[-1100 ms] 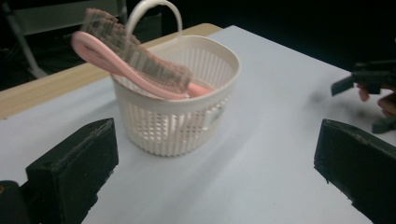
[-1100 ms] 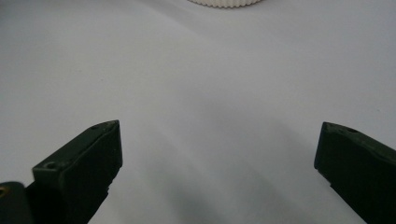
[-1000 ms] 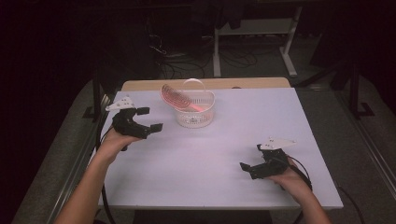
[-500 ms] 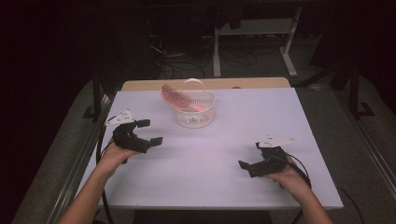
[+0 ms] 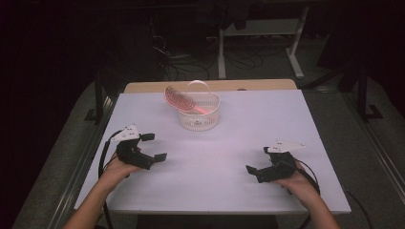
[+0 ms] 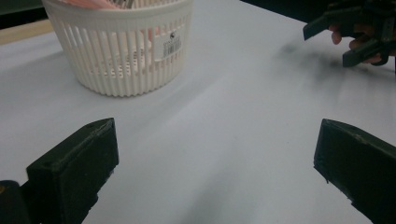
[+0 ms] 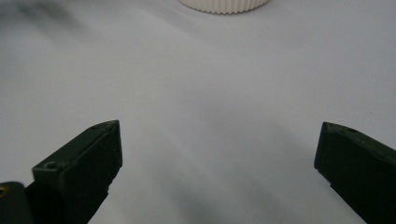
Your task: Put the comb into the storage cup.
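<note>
White table [image 5: 224, 143] | basket [image 5: 199, 112] beyond left tool [image 5: 154, 147] (jaws spread)

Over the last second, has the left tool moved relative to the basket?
Yes. In the high view the left tool has drawn back from the white basket toward the table's near edge, jaws open.

- The high view looks forward and down from the person's side, taking in the whole counter [image 5: 267, 119] and the floor beyond.
- The left gripper view sits low over the counter, facing the basket [image 6: 119, 44] close by, with the right gripper [image 6: 359, 35] farther off.
- The right gripper view is also low, facing the basket's base [image 7: 224, 5] at its top edge.
- All three views share the basket and the counter around it.
</note>
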Demonstrator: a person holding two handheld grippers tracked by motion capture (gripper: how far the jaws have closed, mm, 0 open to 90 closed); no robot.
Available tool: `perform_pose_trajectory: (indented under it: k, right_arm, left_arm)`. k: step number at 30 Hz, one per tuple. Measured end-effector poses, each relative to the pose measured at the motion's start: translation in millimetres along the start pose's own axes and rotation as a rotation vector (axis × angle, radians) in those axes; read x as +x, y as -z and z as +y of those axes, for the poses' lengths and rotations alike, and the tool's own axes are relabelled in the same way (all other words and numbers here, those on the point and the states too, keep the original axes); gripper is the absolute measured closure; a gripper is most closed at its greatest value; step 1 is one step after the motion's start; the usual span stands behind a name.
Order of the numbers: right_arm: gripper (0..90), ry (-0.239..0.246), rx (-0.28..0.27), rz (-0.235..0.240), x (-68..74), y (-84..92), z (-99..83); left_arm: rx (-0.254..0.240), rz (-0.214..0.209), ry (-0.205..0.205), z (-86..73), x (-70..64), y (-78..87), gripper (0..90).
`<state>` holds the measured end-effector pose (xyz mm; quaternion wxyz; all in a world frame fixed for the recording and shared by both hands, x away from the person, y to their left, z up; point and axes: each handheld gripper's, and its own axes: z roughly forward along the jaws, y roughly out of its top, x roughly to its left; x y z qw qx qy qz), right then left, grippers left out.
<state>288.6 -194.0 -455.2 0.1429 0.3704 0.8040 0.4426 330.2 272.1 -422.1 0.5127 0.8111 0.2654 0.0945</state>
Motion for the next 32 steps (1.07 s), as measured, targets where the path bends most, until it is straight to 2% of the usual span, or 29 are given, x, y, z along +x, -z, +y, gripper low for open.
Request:
perform_pose_trajectory:
  k: [6,13,17,32]
  right_arm:
    - [0.4,-0.004,-0.004,-0.009,-2.0,3.3,-1.5]
    - [0.4,0.001,0.0,-0.009,-1.1,3.5,-2.6]
    - [0.4,0.007,0.004,-0.005,-0.5,2.5,-2.8]
    - [0.4,0.014,0.01,-0.005,0.1,1.4,-2.9]
  left_arm:
    - [0.004,-0.007,0.002,-12.4,-2.4,1.2,0.0]
    - [0.043,-0.02,0.014,-29.8,-3.7,3.0,0.0]
    - [0.075,-0.012,0.005,-37.7,-6.0,3.9,0.0]
    - [0.065,-0.007,0.008,-38.0,-4.5,6.4,0.0]
